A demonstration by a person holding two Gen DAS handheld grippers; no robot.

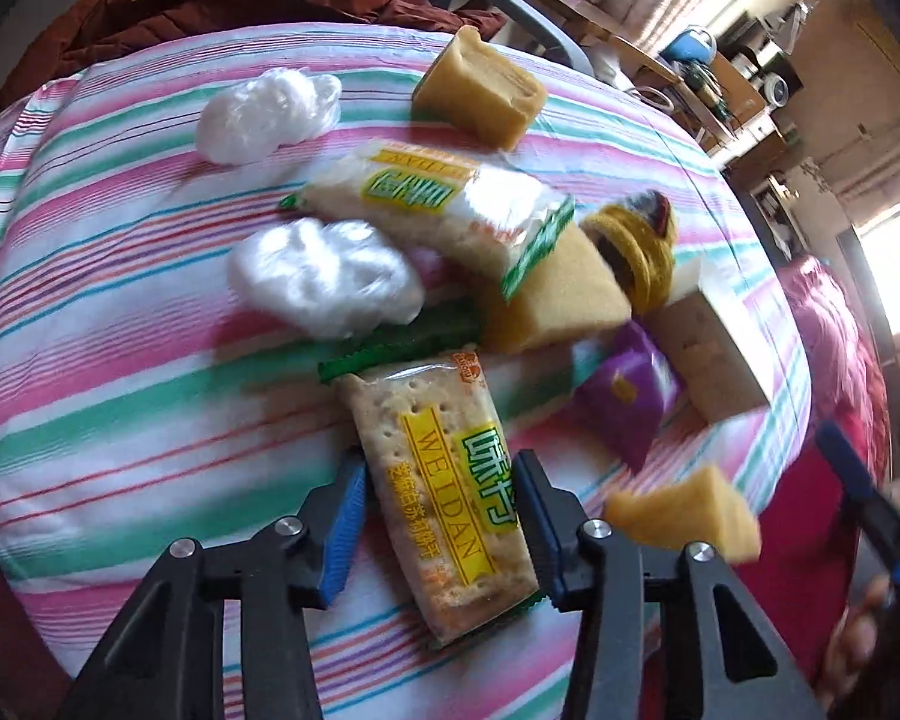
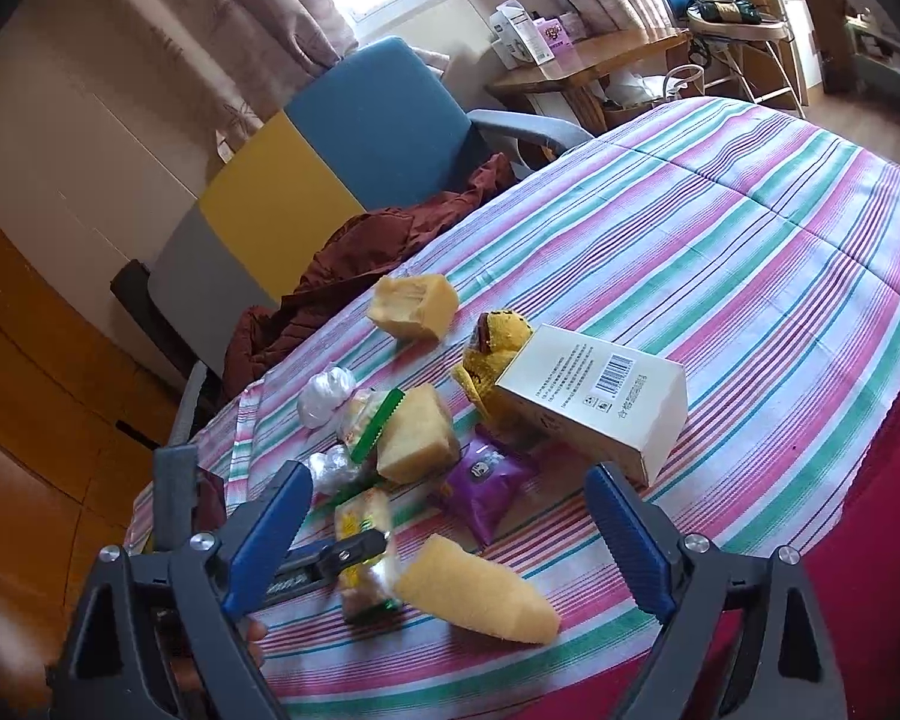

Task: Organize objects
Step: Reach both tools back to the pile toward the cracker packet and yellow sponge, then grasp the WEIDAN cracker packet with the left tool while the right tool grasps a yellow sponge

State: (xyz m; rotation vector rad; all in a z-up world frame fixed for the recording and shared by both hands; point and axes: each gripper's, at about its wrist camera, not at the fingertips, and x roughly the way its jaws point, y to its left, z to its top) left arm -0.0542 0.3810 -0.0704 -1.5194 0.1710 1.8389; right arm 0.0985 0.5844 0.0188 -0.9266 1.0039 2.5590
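Note:
My left gripper (image 1: pixel 438 516) has its jaws on both sides of a cracker packet (image 1: pixel 444 498) on the striped cloth; it is shut on the packet. My right gripper (image 2: pixel 450 534) is open above a yellow sponge wedge (image 2: pixel 480 588), which also shows in the left wrist view (image 1: pixel 684 510). A second cracker packet (image 1: pixel 438 204), two white plastic wads (image 1: pixel 324 276) (image 1: pixel 270 111), two more sponge blocks (image 1: pixel 480 87) (image 1: pixel 558 294), a purple snack packet (image 1: pixel 624 390), a yellow knitted item (image 1: pixel 636 246) and a cardboard box (image 2: pixel 600 402) lie clustered on the cloth.
The round table wears a pink, green and white striped cloth (image 2: pixel 720 228). A blue and yellow chair (image 2: pixel 342 150) with a brown jacket (image 2: pixel 360 258) stands at the far edge. A wooden desk (image 2: pixel 588 60) with boxes is behind.

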